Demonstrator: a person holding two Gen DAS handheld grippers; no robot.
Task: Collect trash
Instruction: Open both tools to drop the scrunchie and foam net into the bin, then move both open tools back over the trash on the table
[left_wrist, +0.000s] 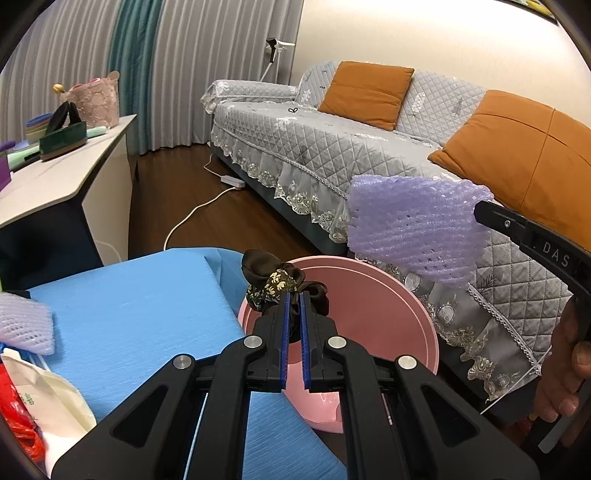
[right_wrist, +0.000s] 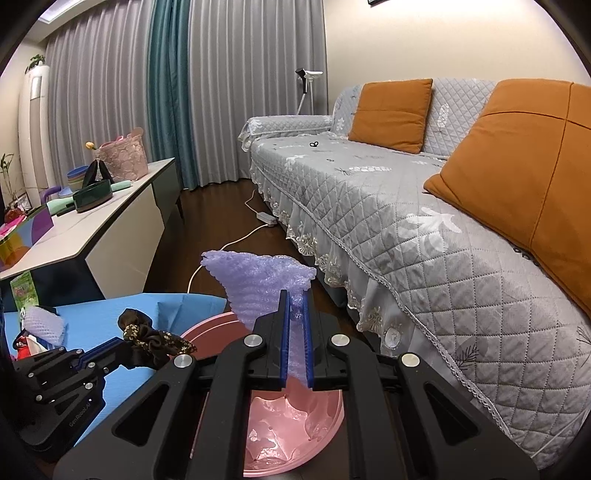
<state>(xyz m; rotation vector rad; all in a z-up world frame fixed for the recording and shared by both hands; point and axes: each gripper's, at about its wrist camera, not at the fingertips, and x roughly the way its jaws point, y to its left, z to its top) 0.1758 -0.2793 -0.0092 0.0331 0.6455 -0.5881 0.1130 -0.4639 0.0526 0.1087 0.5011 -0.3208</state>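
— While both tongs hang over the pink bin (left_wrist: 369, 306), what does each one carry?

— The left tongs (left_wrist: 294, 295) are clamped on a dark brown scrunchie (left_wrist: 275, 282) with gold print, held just above the bin's near rim. The right tongs (right_wrist: 295, 295) are clamped on a purple foam net (right_wrist: 258, 280), which fans out ahead of the blue pads and hangs above the bin's opening.

— Where does the bin stand?

— On the dark wood floor, between the blue surface (left_wrist: 140, 314) and the grey quilted sofa (left_wrist: 314, 147). Its inside looks glossy pink; I cannot tell whether anything lies at the bottom.

— Anything left on the blue surface?

— A second purple foam net (left_wrist: 22, 325) lies near its left edge, and beside that a white bag (left_wrist: 51, 398) and something red (left_wrist: 18, 424), partly cut off by the frame.

— And further off?

— Two orange cushions (right_wrist: 391, 110) rest on the sofa. A white cable (left_wrist: 199, 210) runs across the floor to a power strip, and a pale side table (right_wrist: 92, 229) along the curtain carries a pink basket (right_wrist: 123, 157).
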